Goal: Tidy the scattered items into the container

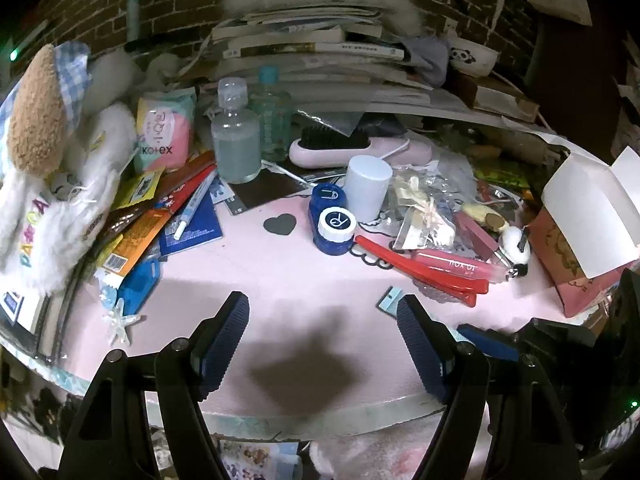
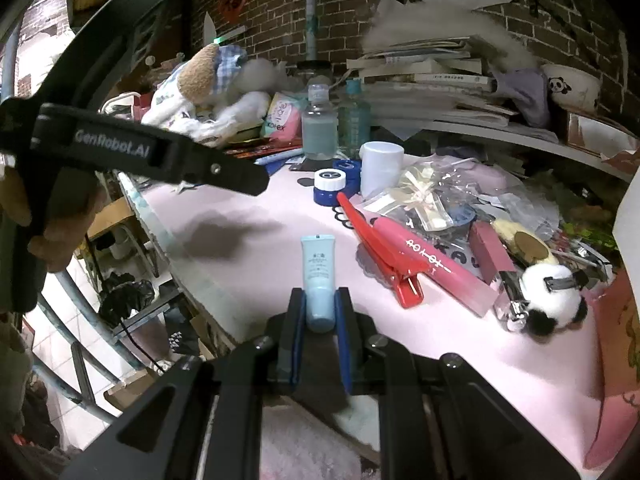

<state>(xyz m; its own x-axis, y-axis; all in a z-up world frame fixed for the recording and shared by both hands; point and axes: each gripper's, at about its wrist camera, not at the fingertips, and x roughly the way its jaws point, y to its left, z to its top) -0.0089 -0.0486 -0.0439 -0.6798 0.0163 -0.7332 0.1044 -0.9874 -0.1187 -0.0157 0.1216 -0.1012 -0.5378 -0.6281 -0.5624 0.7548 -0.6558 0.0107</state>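
1. Scattered items crowd the far side of the pink counter: a red hair clip, a blue contact lens case, a panda charm and a white cylinder cap.
2. Pale blue tube sits clamped by its cap end between the right tongs, just above the counter.
3. Left tongs hang spread wide over a bare patch, holding nothing.
4. Pink open-topped box stands at the counter's right edge.
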